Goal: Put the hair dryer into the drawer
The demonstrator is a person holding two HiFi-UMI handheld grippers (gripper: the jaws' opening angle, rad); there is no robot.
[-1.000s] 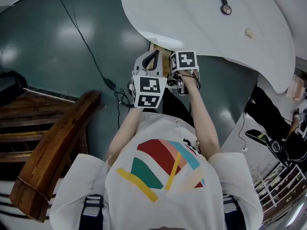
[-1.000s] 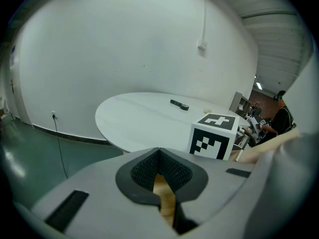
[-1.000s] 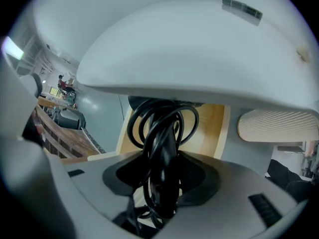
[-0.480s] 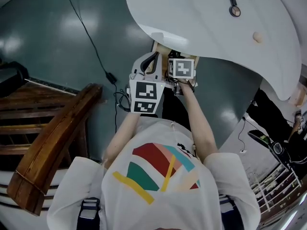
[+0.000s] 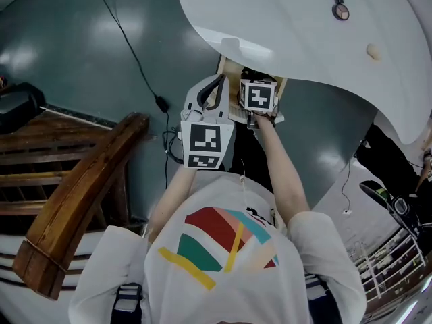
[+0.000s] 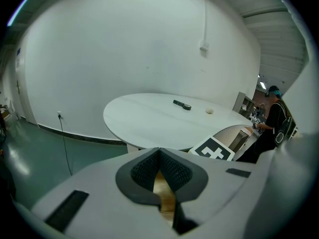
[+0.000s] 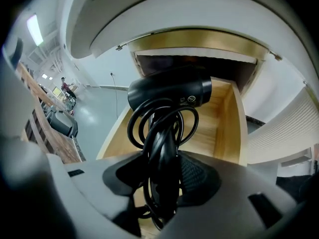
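Observation:
A black hair dryer (image 7: 169, 93) with its cord (image 7: 162, 133) coiled round the handle hangs over the open wooden drawer (image 7: 222, 128). My right gripper (image 7: 162, 171) is shut on the handle and cord and points steeply down into the drawer. In the head view the right gripper (image 5: 258, 106) sits over the drawer (image 5: 228, 69) under the white table's edge, and its marker cube hides the dryer. Just left of it, my left gripper (image 5: 217, 79) is held still, its jaws shut with nothing between them; the pads (image 6: 144, 171) meet at their tips.
The round white table (image 5: 290, 39) overhangs the drawer and carries a small dark object (image 5: 337, 2) and a pale ball (image 5: 372, 50). A wooden bench (image 5: 74, 201) stands at left. A black cable (image 5: 135, 66) runs over the green floor. A person (image 6: 275, 118) stands far right.
The right gripper has moved up the picture and sunk toward the drawer, tipping further down, with the hair dryer still held. The left gripper has stayed where it was.

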